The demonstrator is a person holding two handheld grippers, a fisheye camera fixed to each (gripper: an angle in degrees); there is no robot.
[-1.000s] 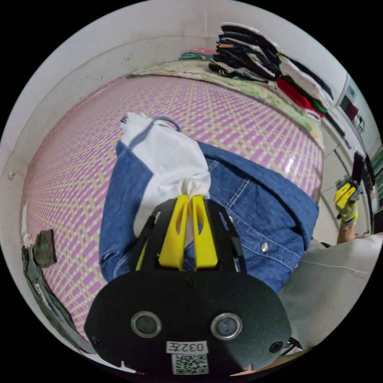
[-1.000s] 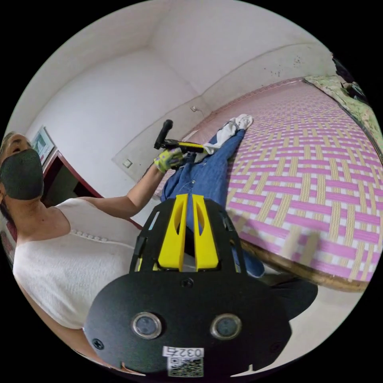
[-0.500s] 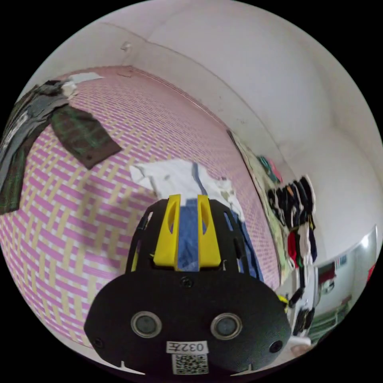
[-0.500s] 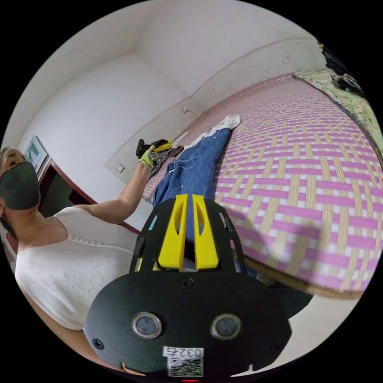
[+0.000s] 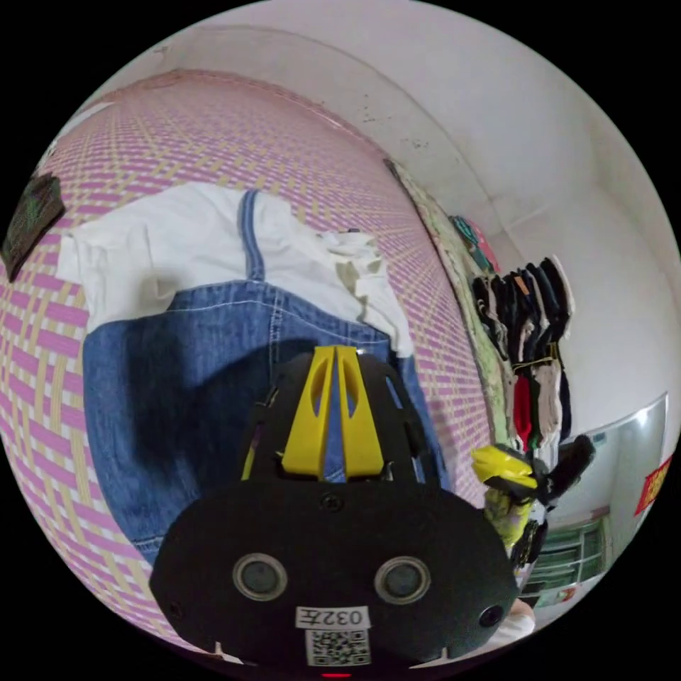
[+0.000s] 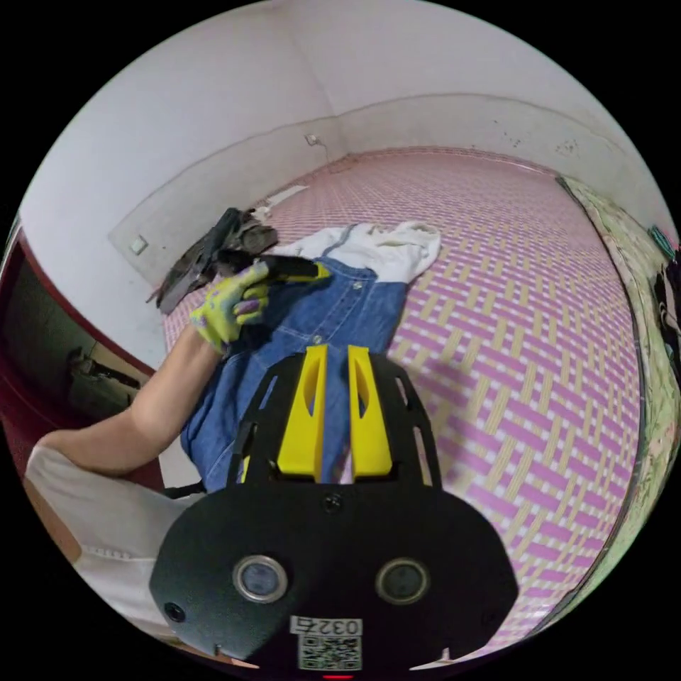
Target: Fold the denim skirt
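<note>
The denim skirt (image 5: 206,369) with its white upper part (image 5: 177,234) lies spread on the pink woven mat (image 5: 298,163). My left gripper (image 5: 335,352) hovers just above the denim with its jaws shut on nothing, and its shadow falls on the cloth. In the right gripper view a gloved hand holds the left gripper (image 6: 312,271) over the skirt (image 6: 347,312) near the waist. My right gripper (image 6: 336,351) stands slightly open and empty above the skirt's lower part. The right gripper (image 5: 507,464) also appears off the mat's edge in the left gripper view.
A stack of folded clothes (image 5: 528,333) stands on floral bedding (image 5: 454,262) along the wall. Dark garments lie at the mat's far side (image 6: 213,248) and edge (image 5: 32,209). The person's arm (image 6: 142,418) reaches across. Bare mat (image 6: 511,340) stretches beside the skirt.
My left gripper has let go of the white cloth and shut again empty. The garment went from bunched and lifted to lying flat. My right jaws have parted a little.
</note>
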